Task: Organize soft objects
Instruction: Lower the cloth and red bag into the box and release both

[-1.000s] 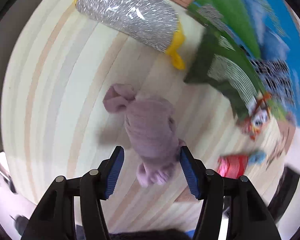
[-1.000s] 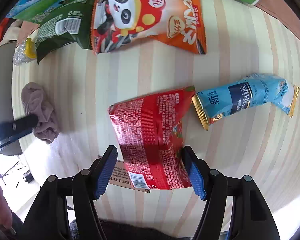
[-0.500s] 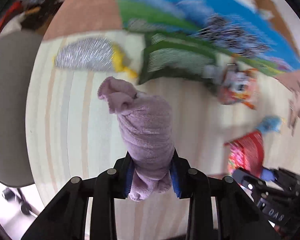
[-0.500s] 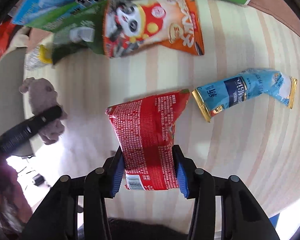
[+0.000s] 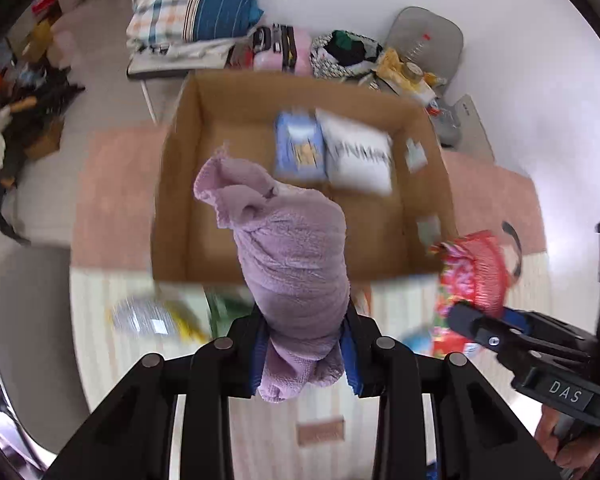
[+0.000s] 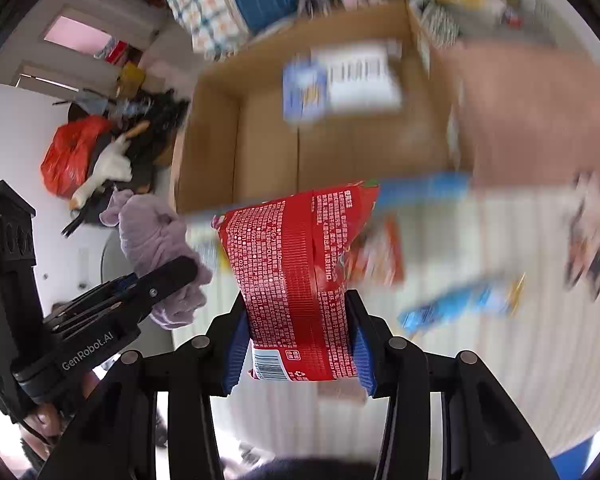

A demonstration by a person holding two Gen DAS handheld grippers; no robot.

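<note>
- Left gripper [image 5: 305, 346] clamped on the purple rolled towel [image 5: 290, 256], pinched near its lower end, most of the roll standing up the centre of the left wrist frame with the loose knot at the top.
- Right gripper [image 6: 300, 344] clamped on the red snack bag [image 6: 300, 268], held by its lower part, barcode end just above the blue pads, bag rising up the middle of the right wrist frame.
- Open cardboard box [image 5: 300, 184] filling the upper centre in both views, beyond the table [image 5: 400, 292]; a blue packet [image 5: 300, 148] and a white packet [image 5: 358, 156] lying side by side toward its back wall.
- Likely step: carrying both items over the near wall of the box for dropping in.
- Worth clearing that wall fully before lowering; the towel's limp bottom edge hangs below the pads and could catch the cardboard.
- Aiming for the bare floor of the box nearer the front, not on top of the two packets.
- Keeping both tools apart: the bag sits close at the right edge of the left view, so releasing one item at a time seems safer.
- Other bags on the table too blurred to identify.
</note>
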